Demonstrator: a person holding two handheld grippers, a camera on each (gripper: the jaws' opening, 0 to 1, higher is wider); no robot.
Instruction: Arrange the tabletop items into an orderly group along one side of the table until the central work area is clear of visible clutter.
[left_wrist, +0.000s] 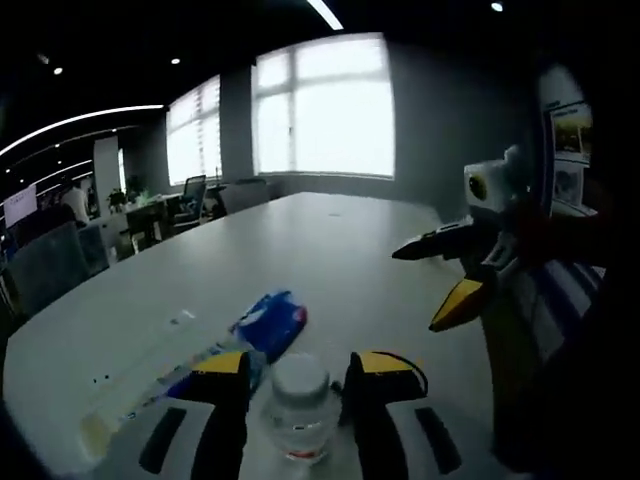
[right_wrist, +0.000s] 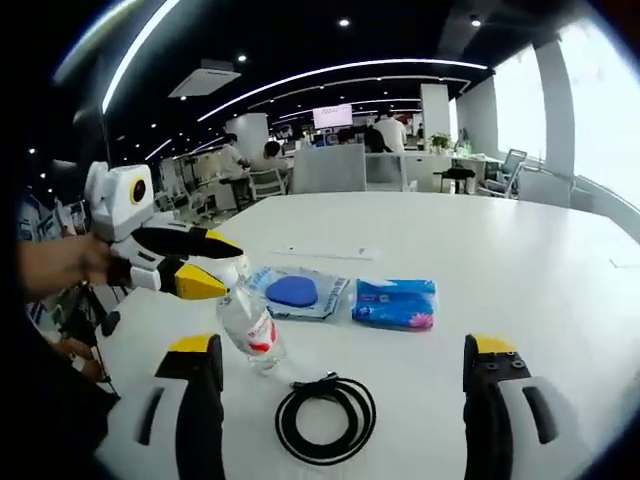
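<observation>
— Clear plastic bottle, white cap, red on its label: who has it?

— The left gripper. Its yellow-tipped jaws are clamped on the bottle up near the cap, and the bottle hangs tilted with its base close to the white table; whether it touches, I cannot tell. In the left gripper view the bottle sits squeezed between the pads.

— And the right gripper?

— Jaws spread wide, nothing between them, poised over a coiled black cable just in front of the bottle.

— What else lies about?

— Beyond the bottle, a clear packet with a blue oval pad, and next to that a blue tissue pack, almost touching. They already form a row, so I judge the bottle is bound for a place beside them, with the cable next.
</observation>
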